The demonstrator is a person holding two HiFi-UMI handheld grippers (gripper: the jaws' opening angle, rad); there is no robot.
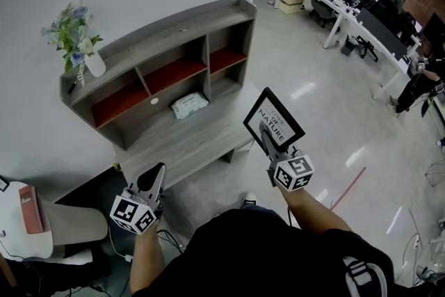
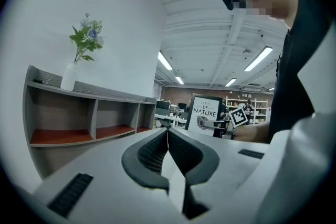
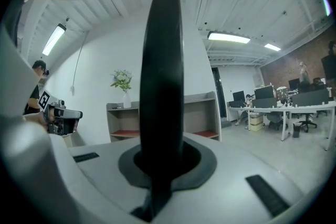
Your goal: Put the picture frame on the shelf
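A black picture frame [image 1: 273,120] with a white print is held up in my right gripper [image 1: 266,130], which is shut on its lower edge. In the right gripper view the frame [image 3: 161,76] shows edge-on between the jaws. It hangs in the air in front of the right end of the grey shelf unit [image 1: 167,35]. My left gripper [image 1: 154,172] is lower left, near the shelf's desk edge, shut with nothing in it [image 2: 167,136]. The left gripper view shows the frame [image 2: 203,114] and the shelf [image 2: 84,113] ahead.
A white vase with flowers [image 1: 80,42] stands on the shelf's top at the left. A white packet [image 1: 189,105] lies in the middle bay. A white round table with a red book [image 1: 30,209] is at the left. Office desks [image 1: 348,3] run at the back right.
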